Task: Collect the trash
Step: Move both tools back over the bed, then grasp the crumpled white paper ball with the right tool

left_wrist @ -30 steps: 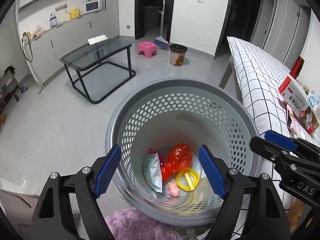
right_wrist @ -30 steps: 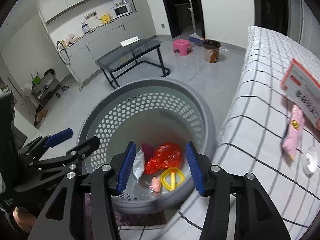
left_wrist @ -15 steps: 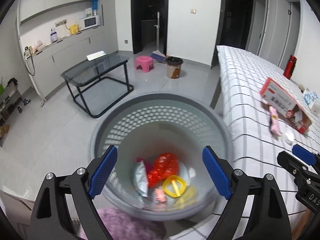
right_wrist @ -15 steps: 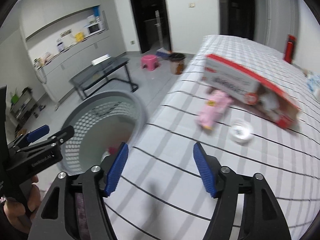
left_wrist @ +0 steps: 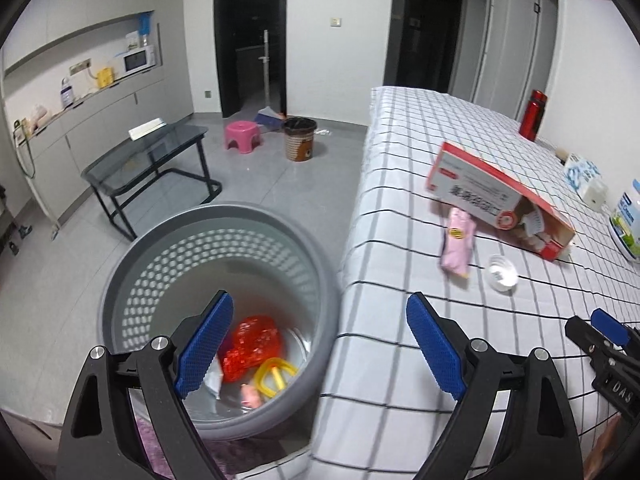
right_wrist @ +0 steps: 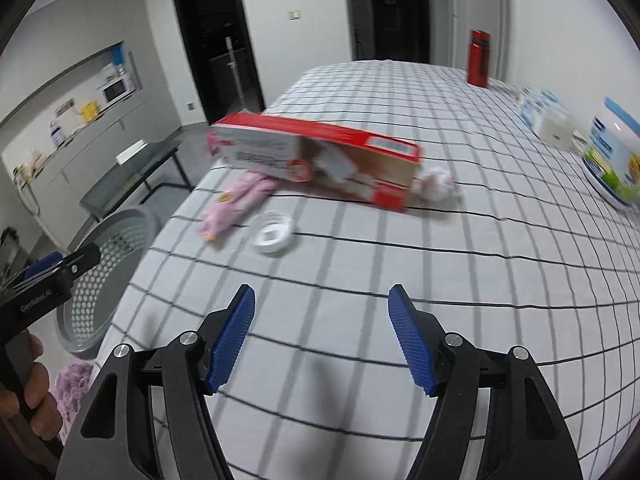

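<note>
A grey perforated basket (left_wrist: 120,280) stands on the floor beside the checked table (left_wrist: 400,360); it holds a red wrapper (left_wrist: 252,344), a yellow ring (left_wrist: 276,376) and other bits. On the table lie a red-and-white carton (right_wrist: 320,156), a pink packet (right_wrist: 236,204), a white lid (right_wrist: 274,232) and a crumpled white wad (right_wrist: 436,184). My left gripper (left_wrist: 320,352) is open and empty over the basket's right rim. My right gripper (right_wrist: 320,336) is open and empty over the table, short of the lid.
A red flask (right_wrist: 478,58), a white tissue pack (right_wrist: 548,120) and a blue-lidded tub (right_wrist: 612,152) stand on the far right of the table. A glass side table (left_wrist: 148,160), a pink stool (left_wrist: 242,136) and a brown bin (left_wrist: 300,144) stand on the floor.
Both grippers have swung right, away from the basket towards the table. The right gripper now looks at the carton, packet and lid. Both stay open and empty.
</note>
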The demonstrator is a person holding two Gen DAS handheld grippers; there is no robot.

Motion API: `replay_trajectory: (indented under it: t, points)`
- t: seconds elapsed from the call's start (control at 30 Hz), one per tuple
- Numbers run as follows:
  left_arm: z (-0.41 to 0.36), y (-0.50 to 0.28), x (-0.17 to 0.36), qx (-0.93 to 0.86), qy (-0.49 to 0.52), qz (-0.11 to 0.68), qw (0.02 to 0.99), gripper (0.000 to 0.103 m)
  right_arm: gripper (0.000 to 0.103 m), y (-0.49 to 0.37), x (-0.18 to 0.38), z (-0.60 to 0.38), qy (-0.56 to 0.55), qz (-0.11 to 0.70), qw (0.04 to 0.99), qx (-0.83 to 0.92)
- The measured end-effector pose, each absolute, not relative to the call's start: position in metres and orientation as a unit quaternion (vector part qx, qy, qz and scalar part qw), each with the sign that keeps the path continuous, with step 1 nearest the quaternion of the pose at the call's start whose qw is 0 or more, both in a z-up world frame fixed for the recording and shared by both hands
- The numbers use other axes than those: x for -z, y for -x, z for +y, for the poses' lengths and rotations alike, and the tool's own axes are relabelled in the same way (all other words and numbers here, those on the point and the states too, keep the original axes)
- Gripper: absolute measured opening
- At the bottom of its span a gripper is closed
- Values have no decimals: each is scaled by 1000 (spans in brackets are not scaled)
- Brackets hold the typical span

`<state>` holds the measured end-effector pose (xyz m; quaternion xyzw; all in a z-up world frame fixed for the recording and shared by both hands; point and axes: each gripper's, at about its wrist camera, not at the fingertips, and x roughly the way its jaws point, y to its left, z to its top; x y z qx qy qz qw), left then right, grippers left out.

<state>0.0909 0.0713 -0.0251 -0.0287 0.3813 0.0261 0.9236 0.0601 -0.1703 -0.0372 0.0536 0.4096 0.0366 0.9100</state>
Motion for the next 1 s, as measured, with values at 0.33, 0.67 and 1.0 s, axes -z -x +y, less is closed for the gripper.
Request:
replay_trajectory:
  t: [0.33, 0.67, 1.0]
  points:
    - [33, -107, 27, -19, 14, 393, 919, 88, 66, -80, 35, -231, -78, 408, 909, -24]
    - [19, -110, 31, -25, 11, 407, 913, 88, 66, -125, 45, -270, -29, 425, 904, -26]
    - [0, -115, 33, -25, -1, 414, 910, 88, 66, -170, 57, -284, -25, 433, 900, -36]
